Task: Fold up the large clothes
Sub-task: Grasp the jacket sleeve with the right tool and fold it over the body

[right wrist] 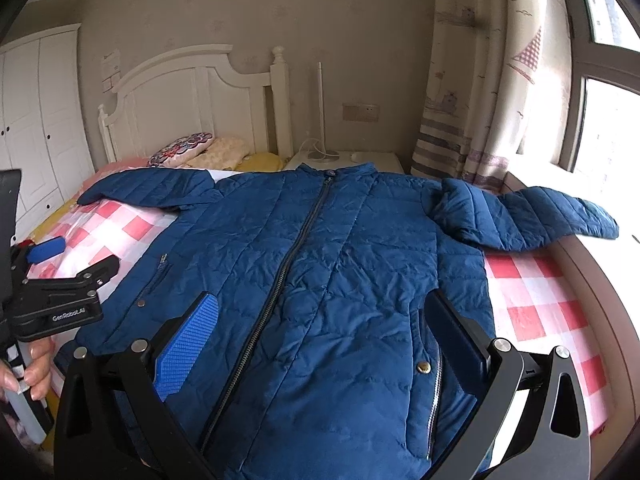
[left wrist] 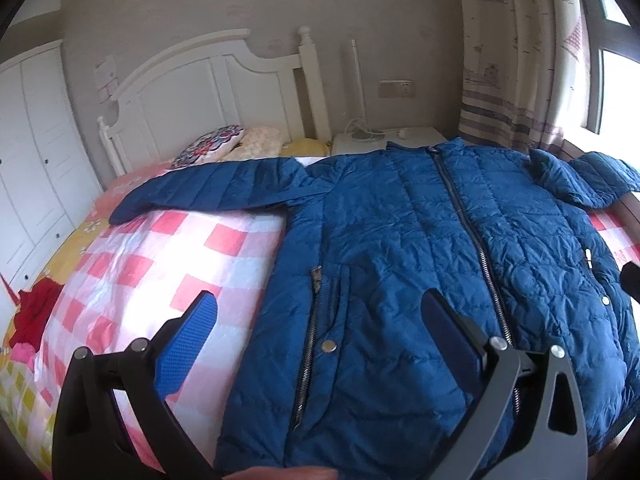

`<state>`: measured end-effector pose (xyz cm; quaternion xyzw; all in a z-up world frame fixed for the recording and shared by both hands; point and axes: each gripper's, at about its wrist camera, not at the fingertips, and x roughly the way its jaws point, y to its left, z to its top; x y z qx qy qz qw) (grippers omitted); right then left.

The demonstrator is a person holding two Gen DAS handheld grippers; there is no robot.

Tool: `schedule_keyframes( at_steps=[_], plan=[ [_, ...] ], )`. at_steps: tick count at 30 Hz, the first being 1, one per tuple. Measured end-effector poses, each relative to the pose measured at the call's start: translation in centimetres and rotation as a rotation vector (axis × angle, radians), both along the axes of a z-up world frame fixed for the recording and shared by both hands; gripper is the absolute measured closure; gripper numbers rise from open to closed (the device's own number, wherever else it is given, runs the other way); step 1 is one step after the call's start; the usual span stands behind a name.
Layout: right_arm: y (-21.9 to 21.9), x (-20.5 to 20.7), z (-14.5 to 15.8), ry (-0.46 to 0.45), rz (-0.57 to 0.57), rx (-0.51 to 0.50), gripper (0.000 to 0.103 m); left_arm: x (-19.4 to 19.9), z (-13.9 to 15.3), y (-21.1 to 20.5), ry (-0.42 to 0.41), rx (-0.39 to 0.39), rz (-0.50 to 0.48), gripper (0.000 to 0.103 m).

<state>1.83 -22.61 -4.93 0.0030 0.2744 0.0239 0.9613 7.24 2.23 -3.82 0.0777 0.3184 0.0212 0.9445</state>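
A large blue quilted jacket point(left wrist: 420, 248) lies flat and zipped, front up, on a bed with a pink and white checked cover point(left wrist: 160, 248). Its collar points to the headboard and both sleeves are spread out sideways. My left gripper point(left wrist: 320, 312) is open and empty, hovering above the jacket's lower left part near the pocket zip. In the right wrist view the jacket point(right wrist: 320, 264) fills the middle, and my right gripper point(right wrist: 324, 312) is open and empty above its lower hem. The left gripper point(right wrist: 60, 264) shows at the left edge there.
A white headboard point(left wrist: 208, 92) and pillows point(left wrist: 224, 146) stand at the far end. A white nightstand point(left wrist: 388, 140) with a lamp is behind the collar. A curtain point(right wrist: 472, 92) and window are on the right, a white wardrobe point(left wrist: 32, 152) on the left. Red cloth point(left wrist: 36, 312) lies at the bed's left edge.
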Motion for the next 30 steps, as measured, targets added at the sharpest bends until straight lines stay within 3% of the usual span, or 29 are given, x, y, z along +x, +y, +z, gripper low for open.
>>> schedule_keyframes(
  at_steps=[6,10,14,17,20,22,24,29,30],
  plan=[
    [0.2,-0.4,1.0,-0.06,0.036,-0.014,0.004,0.4,0.4,-0.5,-0.017,-0.009,-0.04,0.002],
    [-0.3,-1.6,2.3,-0.15,0.079,-0.005,0.004,0.3,1.2,-0.6,-0.041,-0.051,-0.094,0.002],
    [-2.5,-1.8,4.0,-0.242,0.108,0.011,0.004,-0.4,3.8,-1.4,-0.159,-0.149,-0.314,0.002],
    [-5.6,1.0,4.1,-0.175,0.002,0.016,0.004,2.1,4.2,-2.8,-0.193,-0.125,-0.398,0.002],
    [-11.3,5.7,3.0,-0.026,-0.169,0.079,0.004,9.0,2.1,-4.2,-0.088,-0.084,-0.36,0.002],
    [-16.5,9.0,1.5,0.037,-0.258,0.188,0.004,13.7,-0.2,-4.5,0.037,-0.082,-0.291,0.002],
    [-20.9,11.8,-0.2,0.107,-0.393,0.215,0.004,18.4,-3.2,-4.3,0.169,-0.123,-0.245,0.002],
    [-30.0,17.2,-4.3,0.208,-0.609,0.292,0.004,22.5,-10.0,-3.1,0.322,-0.129,-0.162,0.002],
    [-31.4,18.3,-5.1,0.229,-0.638,0.315,0.004,22.2,-10.7,-2.7,0.296,-0.133,-0.169,0.002]
  ],
)
